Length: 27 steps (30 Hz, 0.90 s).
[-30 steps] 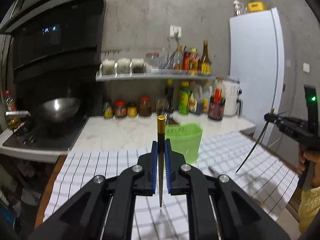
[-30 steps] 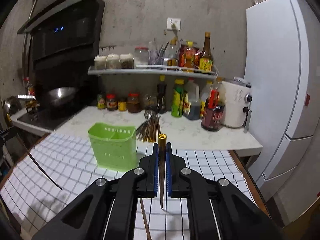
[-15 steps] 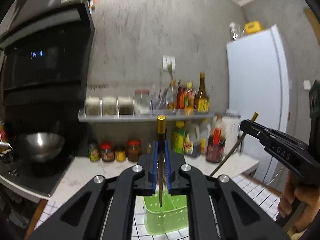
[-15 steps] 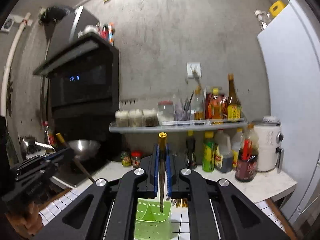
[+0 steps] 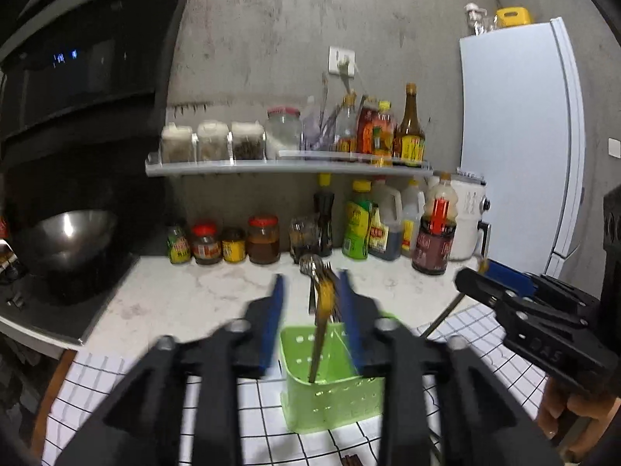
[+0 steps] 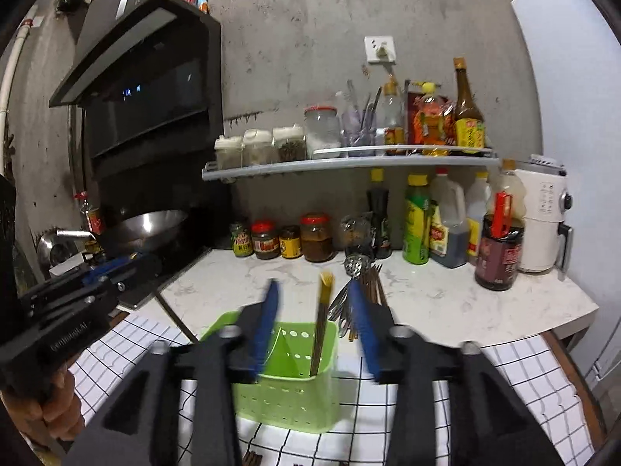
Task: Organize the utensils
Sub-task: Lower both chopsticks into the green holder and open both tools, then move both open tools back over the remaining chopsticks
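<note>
Both sets of jaws have just been opened: a gold-capped chopstick (image 5: pixel 324 322) is released by the left gripper (image 5: pixel 312 322) and another chopstick (image 6: pixel 322 322) by the right gripper (image 6: pixel 316 326), each dropped into the green holder (image 6: pixel 287 400) at 6 o'clock on the desk (image 6: pixel 446 303); more utensils (image 6: pixel 361 291) lie at 12 o'clock behind it.

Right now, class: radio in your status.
Left gripper and right gripper just opened. One chopstick each dropping into green holder. Nothing blocking.
</note>
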{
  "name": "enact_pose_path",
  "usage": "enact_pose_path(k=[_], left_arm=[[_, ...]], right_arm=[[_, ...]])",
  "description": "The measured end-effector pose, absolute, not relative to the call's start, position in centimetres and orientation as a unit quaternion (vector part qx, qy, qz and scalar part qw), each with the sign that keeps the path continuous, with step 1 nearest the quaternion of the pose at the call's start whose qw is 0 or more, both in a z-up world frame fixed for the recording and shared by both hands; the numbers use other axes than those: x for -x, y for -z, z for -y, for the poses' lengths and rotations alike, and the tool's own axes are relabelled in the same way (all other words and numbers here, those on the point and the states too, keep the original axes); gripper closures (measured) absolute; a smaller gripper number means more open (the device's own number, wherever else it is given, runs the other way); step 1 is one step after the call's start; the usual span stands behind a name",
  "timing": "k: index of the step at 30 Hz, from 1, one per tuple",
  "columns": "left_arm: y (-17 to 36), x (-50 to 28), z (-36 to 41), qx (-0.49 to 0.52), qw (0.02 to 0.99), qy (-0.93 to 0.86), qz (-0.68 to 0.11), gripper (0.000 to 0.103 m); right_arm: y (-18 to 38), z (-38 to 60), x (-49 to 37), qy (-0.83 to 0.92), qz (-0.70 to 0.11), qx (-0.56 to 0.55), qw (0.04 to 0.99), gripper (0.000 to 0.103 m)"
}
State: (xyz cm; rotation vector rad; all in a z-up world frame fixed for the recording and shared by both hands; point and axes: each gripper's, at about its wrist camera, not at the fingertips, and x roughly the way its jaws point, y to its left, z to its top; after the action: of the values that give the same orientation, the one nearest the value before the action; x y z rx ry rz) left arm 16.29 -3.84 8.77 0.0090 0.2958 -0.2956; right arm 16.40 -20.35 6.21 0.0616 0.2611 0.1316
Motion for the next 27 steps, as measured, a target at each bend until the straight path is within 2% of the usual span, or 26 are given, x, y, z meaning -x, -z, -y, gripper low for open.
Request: enact_pose_path(k=[4, 8, 11, 15, 18, 22, 27], left_arm=[[-10.6, -12.6, 2.4, -0.007, 0.981, 0.144, -0.130, 0.062], [-9.7, -8.3, 1.4, -0.025, 0.981, 0.105, -0.161, 0.060], [-6.1, -5.8, 1.1, -0.045, 0.966, 0.091, -0.239, 0.058], [1.4, -3.5, 1.0, -0.040, 0.916, 0.128, -0.378, 0.058], [5.4, -2.2, 1.1, -0.027, 0.887, 0.144, -0.438, 0.058], [7.5, -0.8, 1.1, 0.002, 0.872, 0.155, -0.464, 0.058], [7.9, -0.6, 2.4, 0.009, 0.870, 0.156, -0.468, 0.058]], right_arm=[[-6.9, 21.6, -11.8, -0.052, -0.130, -0.024, 0.990, 0.047], [-5.1, 22.7, -6.8, -0.027, -0.171, -0.015, 0.985, 0.046], [-1.9, 23.5, -4.3, -0.025, -0.233, -0.027, 0.972, 0.046], [3.0, 24.1, -1.1, -0.016, -0.299, -0.035, 0.953, 0.046], [6.2, 24.3, 1.1, 0.003, -0.331, -0.039, 0.943, 0.046], [8.6, 25.5, 2.6, 0.015, -0.354, -0.074, 0.932, 0.046], [8.9, 26.2, 3.4, 0.036, -0.348, -0.078, 0.933, 0.046]])
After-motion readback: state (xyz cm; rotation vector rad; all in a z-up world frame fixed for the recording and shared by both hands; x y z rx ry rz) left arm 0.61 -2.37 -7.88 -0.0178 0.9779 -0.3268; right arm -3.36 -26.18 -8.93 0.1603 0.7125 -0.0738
